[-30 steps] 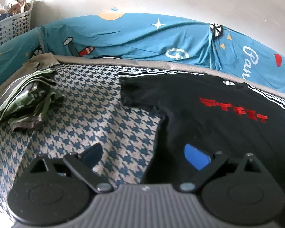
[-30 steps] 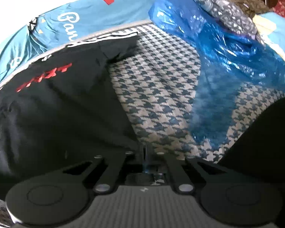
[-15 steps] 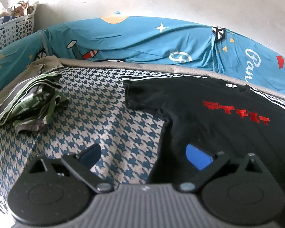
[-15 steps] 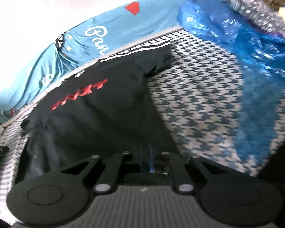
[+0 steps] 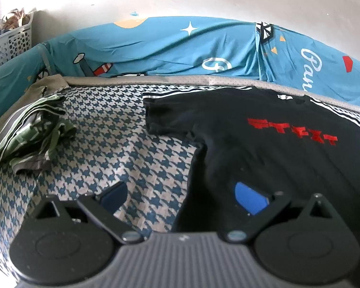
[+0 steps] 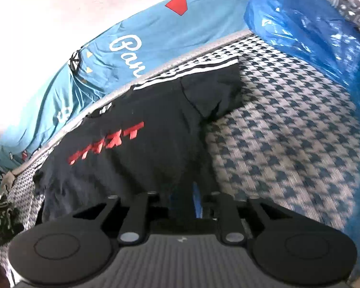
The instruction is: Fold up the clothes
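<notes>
Right gripper (image 6: pixel 183 199), bottom centre of the right wrist view: jaws were fully shut a second ago and are now opening, only a narrow slit so far. Black cloth shows in the gap, with the blue pads to either side; whether the pads still pinch the fabric I cannot tell. The view has swung since then, so that the shirt now fills the left and middle of the frame, where before it sat more to the left.

Left gripper (image 5: pixel 181 195), bottom of the left wrist view: jaws wide apart, holding nothing, unchanged over the second. Its right pad hangs over the shirt's lower side edge, its left pad over the bedcover.

T-shirt (image 5: pixel 264 148), black with red lettering: spread flat, chest up, right half of the left view. One sleeve (image 5: pixel 170 117) lies out toward frame centre, the other sleeve (image 6: pixel 218 93) upper centre in the right view.

Bedcover (image 5: pixel 122 144), houndstooth, under everything. A pile of green striped clothes (image 5: pixel 33 134) sits mid left; a blue plastic bag (image 6: pixel 312 31) upper right in the right view.

Judgement: the right hand looks to be letting go after laying the shirt out. Folding proper not yet begun; a sleeve fold seems next.
</notes>
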Demonstrator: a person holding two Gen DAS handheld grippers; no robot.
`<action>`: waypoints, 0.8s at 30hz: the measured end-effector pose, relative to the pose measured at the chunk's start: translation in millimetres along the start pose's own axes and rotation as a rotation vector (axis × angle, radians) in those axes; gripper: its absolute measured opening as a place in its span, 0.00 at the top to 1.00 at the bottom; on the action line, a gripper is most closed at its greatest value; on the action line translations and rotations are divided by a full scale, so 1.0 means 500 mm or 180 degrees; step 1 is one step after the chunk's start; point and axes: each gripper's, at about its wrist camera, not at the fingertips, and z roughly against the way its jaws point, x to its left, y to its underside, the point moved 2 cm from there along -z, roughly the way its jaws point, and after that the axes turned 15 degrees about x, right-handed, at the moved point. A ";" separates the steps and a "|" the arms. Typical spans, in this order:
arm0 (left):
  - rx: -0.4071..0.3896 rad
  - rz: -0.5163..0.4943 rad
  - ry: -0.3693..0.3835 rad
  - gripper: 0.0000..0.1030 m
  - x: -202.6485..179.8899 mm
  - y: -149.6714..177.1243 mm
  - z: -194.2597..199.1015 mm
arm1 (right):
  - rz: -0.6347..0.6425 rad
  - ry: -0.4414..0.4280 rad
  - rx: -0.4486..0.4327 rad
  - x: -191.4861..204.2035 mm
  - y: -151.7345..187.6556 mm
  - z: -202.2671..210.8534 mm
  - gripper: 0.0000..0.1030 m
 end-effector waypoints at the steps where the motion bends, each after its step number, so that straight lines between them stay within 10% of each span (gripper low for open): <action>1: 0.0004 -0.0005 -0.0004 0.02 -0.001 0.000 -0.001 | -0.0025 -0.0007 -0.0004 -0.002 -0.011 -0.005 0.79; 24: 0.0169 0.0068 -0.0027 0.02 0.004 -0.001 -0.031 | -0.0170 0.0247 0.0023 -0.028 -0.154 -0.149 0.77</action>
